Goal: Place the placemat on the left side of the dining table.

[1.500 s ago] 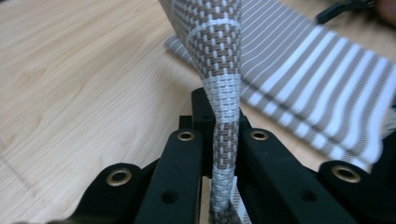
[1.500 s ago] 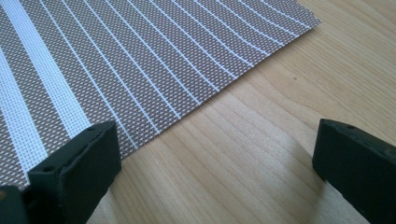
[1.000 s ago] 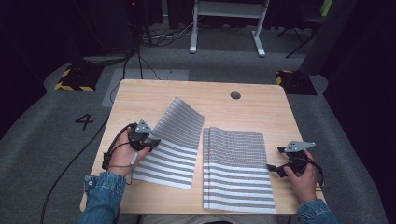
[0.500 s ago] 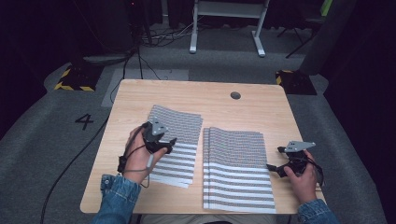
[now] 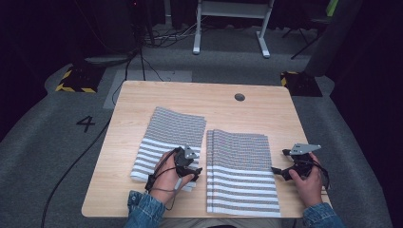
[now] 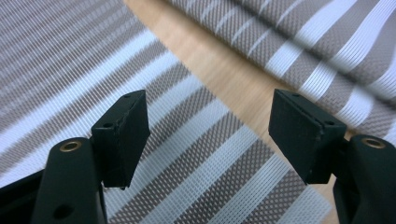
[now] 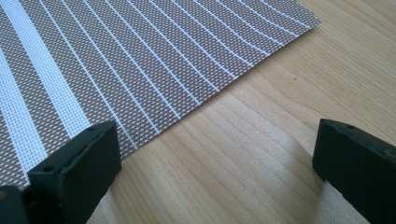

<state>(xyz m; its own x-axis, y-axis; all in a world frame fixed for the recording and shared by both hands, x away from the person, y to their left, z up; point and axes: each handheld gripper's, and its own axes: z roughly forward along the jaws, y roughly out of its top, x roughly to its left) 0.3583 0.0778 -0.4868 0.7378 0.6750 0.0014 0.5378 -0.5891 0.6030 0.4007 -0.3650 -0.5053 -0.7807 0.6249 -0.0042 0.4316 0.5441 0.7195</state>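
Two striped woven placemats lie side by side on the wooden table (image 5: pixel 142 99). The left mat (image 5: pixel 171 130) is flat, and my left gripper (image 5: pixel 190 172) hovers over its near right corner, open with nothing between the jaws. In the left gripper view that left mat (image 6: pixel 70 65) runs under the left gripper (image 6: pixel 210 135), with a strip of table and the other mat (image 6: pixel 327 51) beyond. The right mat (image 5: pixel 240 171) lies flat. Just off its right edge, my right gripper (image 5: pixel 280 172) stands open over bare wood; in the right gripper view, the right mat (image 7: pixel 116 60) ends ahead of the right gripper (image 7: pixel 215 163).
A round cable hole (image 5: pixel 239 97) is in the table's far side. A white desk frame (image 5: pixel 230 23) stands on the floor behind, with cables and yellow-black floor markers (image 5: pixel 76 80) nearby. Bare wood lies along the far edge and right side.
The left mat's raised left half came down and now lies flat. My left gripper moved right and toward the near edge and let it go. The right gripper stayed put.
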